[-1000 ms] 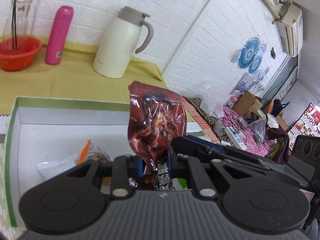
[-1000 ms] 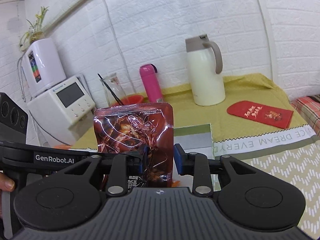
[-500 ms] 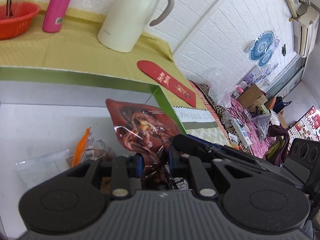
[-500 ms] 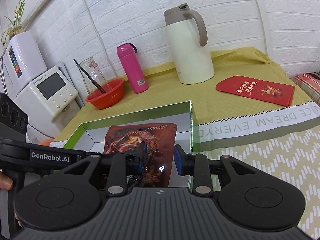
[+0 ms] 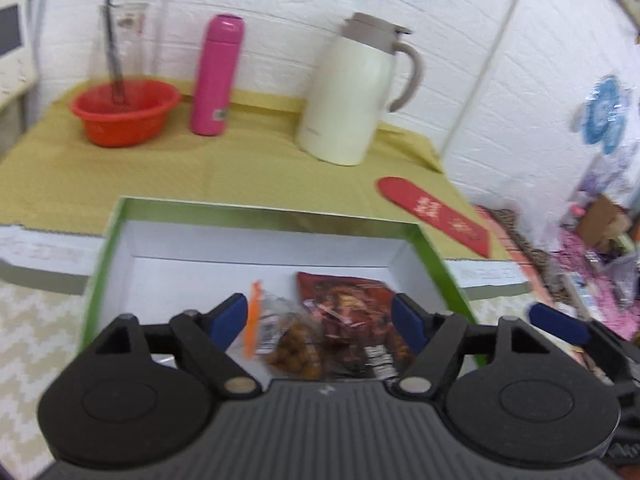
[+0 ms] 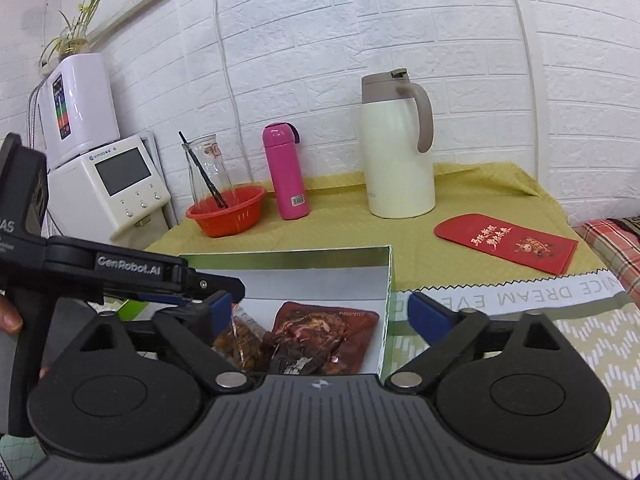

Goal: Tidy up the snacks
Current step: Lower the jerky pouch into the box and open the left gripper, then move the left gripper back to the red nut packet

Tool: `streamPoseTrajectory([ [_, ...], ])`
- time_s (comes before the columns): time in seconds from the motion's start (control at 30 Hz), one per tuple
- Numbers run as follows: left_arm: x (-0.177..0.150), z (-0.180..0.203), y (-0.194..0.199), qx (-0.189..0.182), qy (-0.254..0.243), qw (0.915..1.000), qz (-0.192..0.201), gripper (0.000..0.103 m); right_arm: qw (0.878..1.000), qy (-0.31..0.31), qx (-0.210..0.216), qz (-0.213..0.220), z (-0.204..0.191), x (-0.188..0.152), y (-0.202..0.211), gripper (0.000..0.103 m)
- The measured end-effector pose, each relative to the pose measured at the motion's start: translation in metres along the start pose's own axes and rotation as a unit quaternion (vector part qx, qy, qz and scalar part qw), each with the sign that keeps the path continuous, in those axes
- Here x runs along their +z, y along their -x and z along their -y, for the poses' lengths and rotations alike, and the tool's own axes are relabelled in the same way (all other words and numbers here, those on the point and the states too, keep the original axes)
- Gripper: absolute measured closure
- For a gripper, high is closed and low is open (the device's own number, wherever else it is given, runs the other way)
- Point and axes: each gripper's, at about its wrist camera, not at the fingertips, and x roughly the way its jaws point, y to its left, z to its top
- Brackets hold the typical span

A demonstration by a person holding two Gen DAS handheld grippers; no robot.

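Note:
A dark red snack pouch (image 5: 352, 320) lies flat inside the green-rimmed white box (image 5: 256, 248); it also shows in the right wrist view (image 6: 320, 336). Beside it on the left lies a clear bag of brown snacks with an orange strip (image 5: 286, 338), seen too in the right wrist view (image 6: 238, 340). My left gripper (image 5: 320, 316) is open and empty just above the two packs. My right gripper (image 6: 320, 312) is open and empty above the pouch. The box's right wall (image 6: 386, 308) stands between its fingers.
On the yellow cloth behind the box stand a cream thermos jug (image 6: 396, 148), a pink bottle (image 6: 286, 172), a red bowl (image 6: 226, 210) with a glass carafe (image 6: 206, 168), and a flat red envelope (image 6: 506, 242). White appliances (image 6: 104, 184) sit at the left.
Both grippers held the dark red pouch, lowered it into the box, then opened. The pouch now lies flat in the box and both grippers are drawn back above it.

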Motion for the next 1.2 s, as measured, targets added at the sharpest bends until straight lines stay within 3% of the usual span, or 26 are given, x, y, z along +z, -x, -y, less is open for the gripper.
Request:
streamPoseTrajectory([
  [0.1, -0.005, 0.001, 0.014, 0.03, -0.023, 0.9989, 0.029, 0.028, 1.0, 0.006, 0.002, -0.011, -0.008, -0.005, 0.008, 0.0],
  [0.3, -0.016, -0.004, 0.062, -0.024, -0.023, 0.9956, 0.088, 0.028, 1.0, 0.015, 0.009, -0.007, -0.026, -0.007, 0.039, 0.0],
  [0.5, -0.044, 0.002, 0.109, 0.033, -0.037, 0.9936, 0.102, 0.026, 0.999, 0.021, 0.025, 0.005, -0.047, -0.022, 0.085, 0.0],
  [0.87, -0.134, -0.025, 0.172, 0.02, -0.05, 0.9942, 0.093, 0.021, 0.999, 0.03, 0.026, 0.006, -0.071, -0.075, 0.145, 0.0],
  [1.2, -0.177, -0.043, 0.201, 0.027, -0.064, 0.9938, 0.087, 0.017, 0.999, -0.006, 0.04, 0.02, -0.077, -0.092, 0.157, 0.0],
])
